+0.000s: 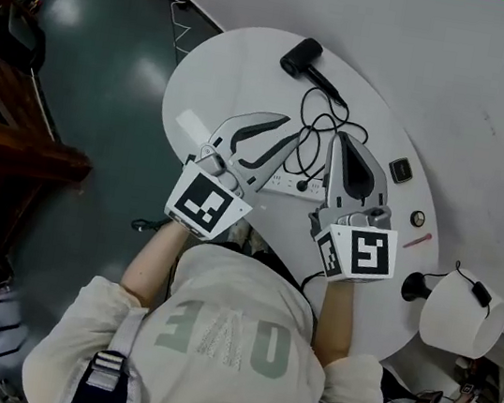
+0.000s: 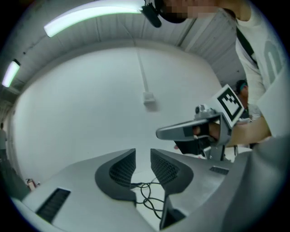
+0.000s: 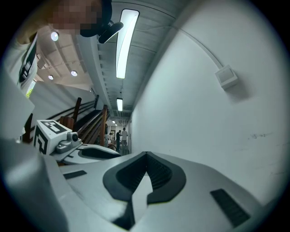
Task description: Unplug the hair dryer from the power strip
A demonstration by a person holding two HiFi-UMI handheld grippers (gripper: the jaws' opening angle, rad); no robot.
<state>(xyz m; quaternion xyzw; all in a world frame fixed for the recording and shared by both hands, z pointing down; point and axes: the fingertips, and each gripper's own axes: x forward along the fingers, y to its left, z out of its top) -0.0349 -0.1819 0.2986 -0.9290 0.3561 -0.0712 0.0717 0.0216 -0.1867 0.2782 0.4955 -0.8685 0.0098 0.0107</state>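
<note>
A black hair dryer (image 1: 303, 57) lies at the far side of the white oval table (image 1: 246, 62). Its black cord (image 1: 323, 126) loops down to a plug (image 1: 302, 185) in the white power strip (image 1: 285, 183), which lies between my two grippers. My left gripper (image 1: 292, 131) stands open just left of the cord loops, with nothing between its pads (image 2: 142, 152); the cord (image 2: 147, 195) shows below the jaws. My right gripper (image 1: 342, 139) is shut and empty (image 3: 146, 156), right of the plug. Each gripper shows in the other's view: the right gripper (image 2: 190, 131) and the left gripper (image 3: 68, 145).
A small black square object (image 1: 400, 170), a round knob-like item (image 1: 417, 217) and a red pen (image 1: 419, 239) lie on the table's right side. A white round lamp shade (image 1: 462, 314) hangs off the right edge. A white wall with a cable box (image 3: 225, 76) faces the grippers.
</note>
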